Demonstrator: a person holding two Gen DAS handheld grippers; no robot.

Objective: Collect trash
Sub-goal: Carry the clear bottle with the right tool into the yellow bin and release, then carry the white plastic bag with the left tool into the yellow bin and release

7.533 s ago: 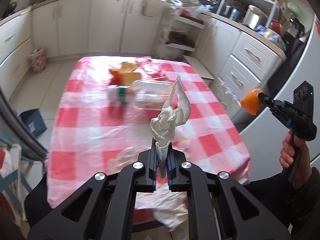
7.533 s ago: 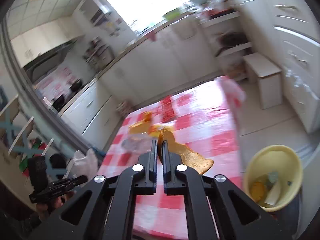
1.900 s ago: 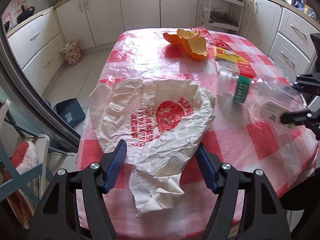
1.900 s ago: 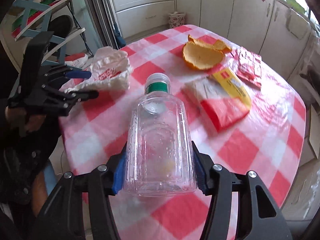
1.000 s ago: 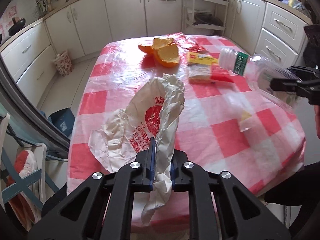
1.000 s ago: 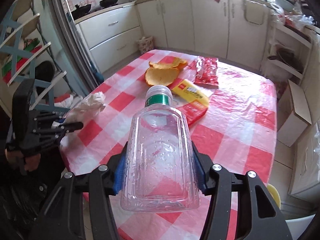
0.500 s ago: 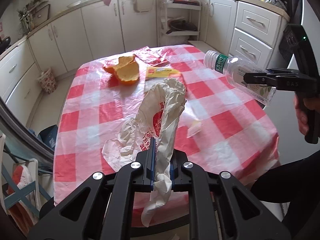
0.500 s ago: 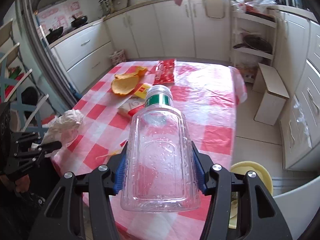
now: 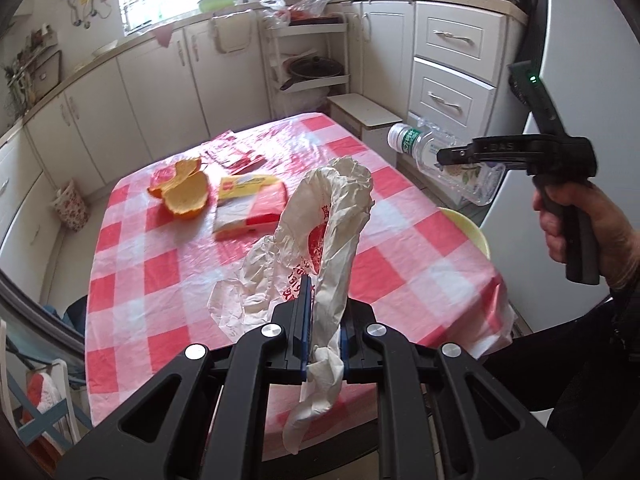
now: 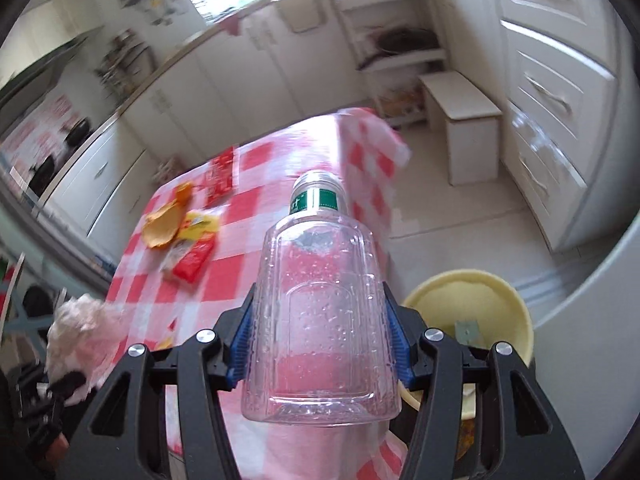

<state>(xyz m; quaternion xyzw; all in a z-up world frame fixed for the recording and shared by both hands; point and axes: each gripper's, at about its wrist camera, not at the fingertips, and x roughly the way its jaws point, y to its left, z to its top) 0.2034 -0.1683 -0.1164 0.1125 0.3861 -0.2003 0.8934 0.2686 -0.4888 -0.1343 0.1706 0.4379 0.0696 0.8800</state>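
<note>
My left gripper (image 9: 325, 312) is shut on a crumpled white paper bag (image 9: 334, 216) with red print, held up over the near part of the red-checked table (image 9: 168, 264). My right gripper (image 10: 320, 332) is shut on a clear plastic bottle (image 10: 320, 304) with a green label, its cap pointing away. In the left wrist view that bottle (image 9: 436, 152) hangs past the table's right edge, above a yellow bin (image 9: 468, 228). The yellow bin (image 10: 476, 300) stands on the floor, down to the right of the bottle, with some scraps inside.
Orange peel (image 9: 184, 196), a yellow and red packet (image 9: 250, 204) and a red wrapper (image 9: 236, 158) lie on the far half of the table. White cabinets, a small white stool (image 10: 468, 136) and an open shelf rack ring the table. A person's hand (image 9: 580, 220) grips the right tool.
Both grippers have swung to the right. The bottle has left the space over the table and now hangs beside its right edge near the yellow bin. The paper bag has been lifted higher.
</note>
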